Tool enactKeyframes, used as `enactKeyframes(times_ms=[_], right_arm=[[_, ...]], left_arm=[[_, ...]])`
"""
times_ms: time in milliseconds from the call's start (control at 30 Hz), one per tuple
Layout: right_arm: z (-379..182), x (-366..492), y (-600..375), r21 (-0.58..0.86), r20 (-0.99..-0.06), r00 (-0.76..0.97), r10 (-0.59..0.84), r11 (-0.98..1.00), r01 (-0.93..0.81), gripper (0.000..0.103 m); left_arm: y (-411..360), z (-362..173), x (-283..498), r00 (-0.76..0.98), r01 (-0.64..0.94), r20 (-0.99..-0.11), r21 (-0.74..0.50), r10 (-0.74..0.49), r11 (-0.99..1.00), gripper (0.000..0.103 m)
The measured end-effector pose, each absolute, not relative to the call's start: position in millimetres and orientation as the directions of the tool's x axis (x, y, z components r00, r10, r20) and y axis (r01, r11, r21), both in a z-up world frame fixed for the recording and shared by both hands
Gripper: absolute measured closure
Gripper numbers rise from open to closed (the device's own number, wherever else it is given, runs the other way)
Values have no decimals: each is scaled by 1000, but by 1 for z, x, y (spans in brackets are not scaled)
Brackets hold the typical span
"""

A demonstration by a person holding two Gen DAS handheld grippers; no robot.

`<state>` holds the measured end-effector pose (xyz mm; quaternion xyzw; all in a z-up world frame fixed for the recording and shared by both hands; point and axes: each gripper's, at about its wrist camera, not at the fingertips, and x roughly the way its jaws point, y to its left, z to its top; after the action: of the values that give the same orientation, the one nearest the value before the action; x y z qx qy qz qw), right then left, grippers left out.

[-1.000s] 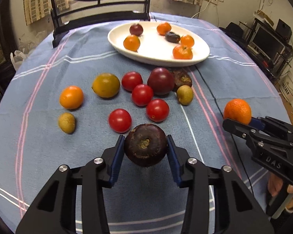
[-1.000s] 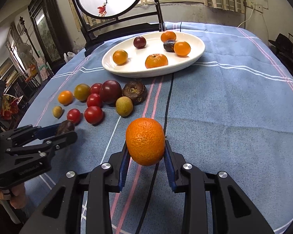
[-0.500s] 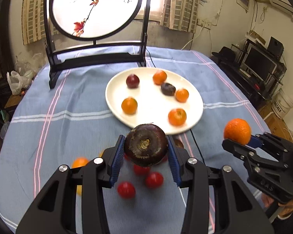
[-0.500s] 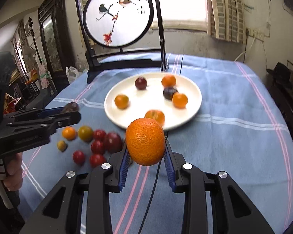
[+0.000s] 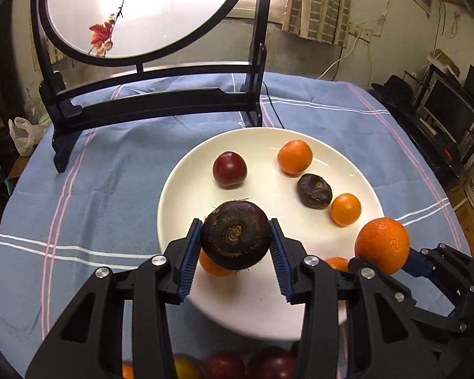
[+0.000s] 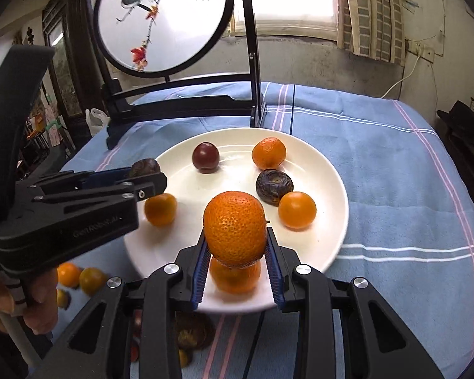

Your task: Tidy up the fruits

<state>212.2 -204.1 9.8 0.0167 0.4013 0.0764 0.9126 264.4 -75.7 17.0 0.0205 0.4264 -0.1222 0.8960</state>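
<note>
My left gripper is shut on a dark purple round fruit and holds it above the near left part of the white plate. My right gripper is shut on a large orange above the plate's near edge; the orange also shows in the left wrist view. On the plate lie a red plum, several small oranges and a dark wrinkled fruit. The left gripper shows at the left of the right wrist view.
Several loose fruits lie on the blue striped tablecloth in front of the plate, partly hidden by the grippers. A black-framed round painted screen stands behind the plate. A cable runs over the cloth. Furniture stands off the right edge.
Both grippers have moved forward with their fruits, from in front of the plate to above it. The loose fruits on the cloth have dropped to the bottom of the views.
</note>
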Motion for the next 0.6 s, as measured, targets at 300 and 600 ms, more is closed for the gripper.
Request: enactKeyframes(times_ms=[300, 600], right_arm=[[-9, 235, -214, 148, -750, 648, 128, 989, -25, 38], [-5, 194, -220, 141, -745, 651, 147, 988, -62, 36]], left_arm=[[-69, -4, 290, 570, 144, -800, -127, -187, 981, 19], [-48, 18, 242, 637, 145, -746, -131, -194, 981, 12]])
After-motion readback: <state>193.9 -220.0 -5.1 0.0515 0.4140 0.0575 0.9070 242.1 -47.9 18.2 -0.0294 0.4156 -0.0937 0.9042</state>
